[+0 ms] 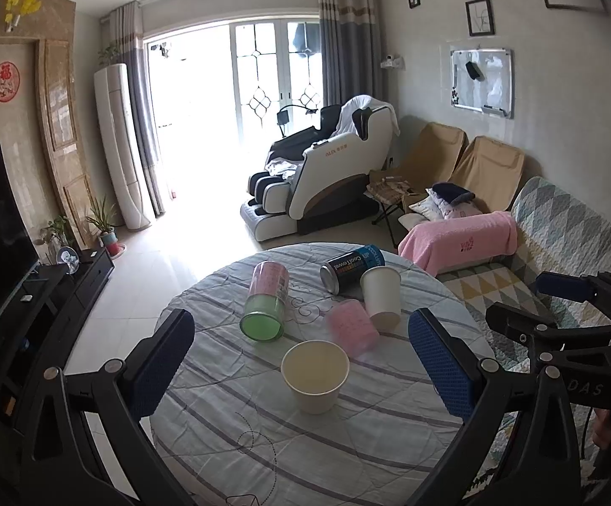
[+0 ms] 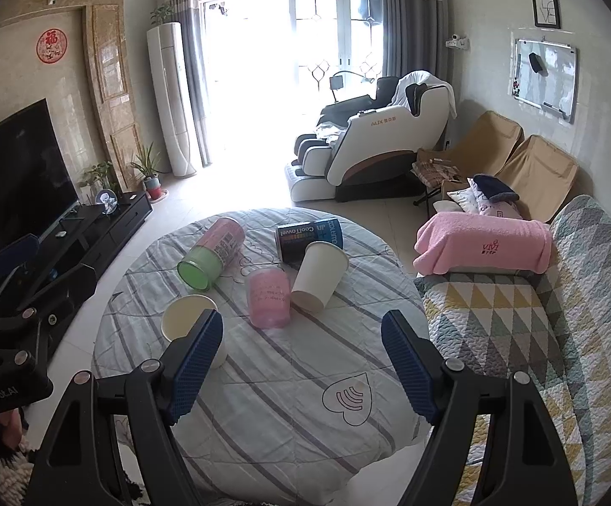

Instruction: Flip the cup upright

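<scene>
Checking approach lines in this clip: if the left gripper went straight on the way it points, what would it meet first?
Probably the upright white paper cup, which sits between the open fingers of the left gripper and nearest to them. The pink cup lies behind it. Depth is uncertain.

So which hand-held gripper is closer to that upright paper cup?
Left: the paper cup sits between its open fingers. The right has it beside its left finger.

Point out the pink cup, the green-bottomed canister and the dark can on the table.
Pink cup [image 2: 268, 298], right wrist view, on its side wall.
Green-bottomed canister [image 1: 262, 325], left wrist view, on its green end.
Dark can [image 2: 305, 241], right wrist view, on its printed side.
</scene>
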A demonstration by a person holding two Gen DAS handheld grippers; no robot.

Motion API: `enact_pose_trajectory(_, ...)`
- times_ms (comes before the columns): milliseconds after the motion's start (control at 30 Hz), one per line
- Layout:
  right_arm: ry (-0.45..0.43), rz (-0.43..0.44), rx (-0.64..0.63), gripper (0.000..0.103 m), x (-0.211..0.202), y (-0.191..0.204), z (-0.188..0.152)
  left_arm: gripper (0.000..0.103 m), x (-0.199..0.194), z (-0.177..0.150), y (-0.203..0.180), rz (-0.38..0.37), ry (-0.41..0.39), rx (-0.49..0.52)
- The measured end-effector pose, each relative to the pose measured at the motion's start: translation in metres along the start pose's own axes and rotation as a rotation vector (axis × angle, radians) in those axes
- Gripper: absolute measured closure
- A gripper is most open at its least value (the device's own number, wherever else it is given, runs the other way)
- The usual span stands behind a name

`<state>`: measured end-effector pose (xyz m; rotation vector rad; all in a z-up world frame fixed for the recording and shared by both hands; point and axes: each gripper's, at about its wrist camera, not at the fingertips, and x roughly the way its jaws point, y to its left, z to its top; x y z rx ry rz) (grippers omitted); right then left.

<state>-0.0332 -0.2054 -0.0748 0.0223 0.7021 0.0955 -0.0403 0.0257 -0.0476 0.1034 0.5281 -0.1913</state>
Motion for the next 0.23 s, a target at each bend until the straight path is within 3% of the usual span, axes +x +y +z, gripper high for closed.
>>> enact_pose_trajectory(233, -0.005, 0.004, -0.005, 0.024, 0.0002, 0.0007, -0.001, 0.0, -0.0003, 0.0005, -0.0028, 0.01, 0.002, 0.007)
